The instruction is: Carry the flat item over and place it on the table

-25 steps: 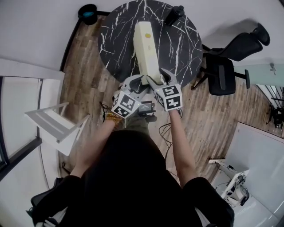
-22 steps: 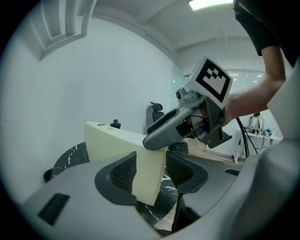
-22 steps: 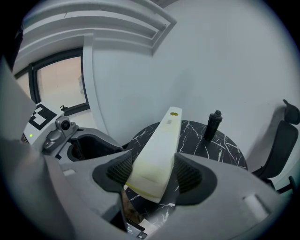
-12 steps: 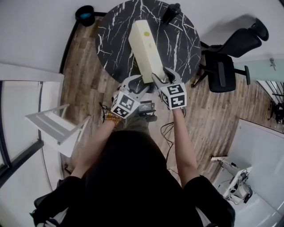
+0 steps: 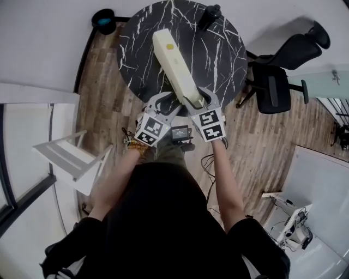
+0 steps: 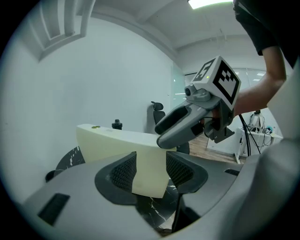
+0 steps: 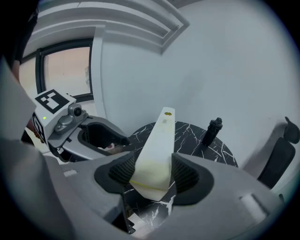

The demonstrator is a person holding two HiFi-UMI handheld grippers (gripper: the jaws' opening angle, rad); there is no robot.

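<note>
A long, flat cream board (image 5: 174, 62) reaches out over the round black marble table (image 5: 218, 49), its far end angled up and to the left. Its near end sits between both grippers. My left gripper (image 5: 168, 102) clamps the board's left edge; in the left gripper view the board (image 6: 117, 140) fills the gap between the ribbed pads (image 6: 124, 171). My right gripper (image 5: 199, 101) has just been closing and its pads (image 7: 187, 176) now press the board (image 7: 157, 145) from both sides. Each gripper shows in the other's view: the right (image 6: 197, 117) and the left (image 7: 89, 133).
A small black bottle-like object (image 5: 210, 16) stands at the table's far edge. A black office chair (image 5: 283, 76) is right of the table, a dark round bin (image 5: 103, 17) at its upper left, and a white rack (image 5: 65, 155) to my left. Cables lie on the wooden floor.
The board's far end has swung left over the table. My right gripper has shifted from beside the board onto its near end and closed there. The left gripper has kept its hold.
</note>
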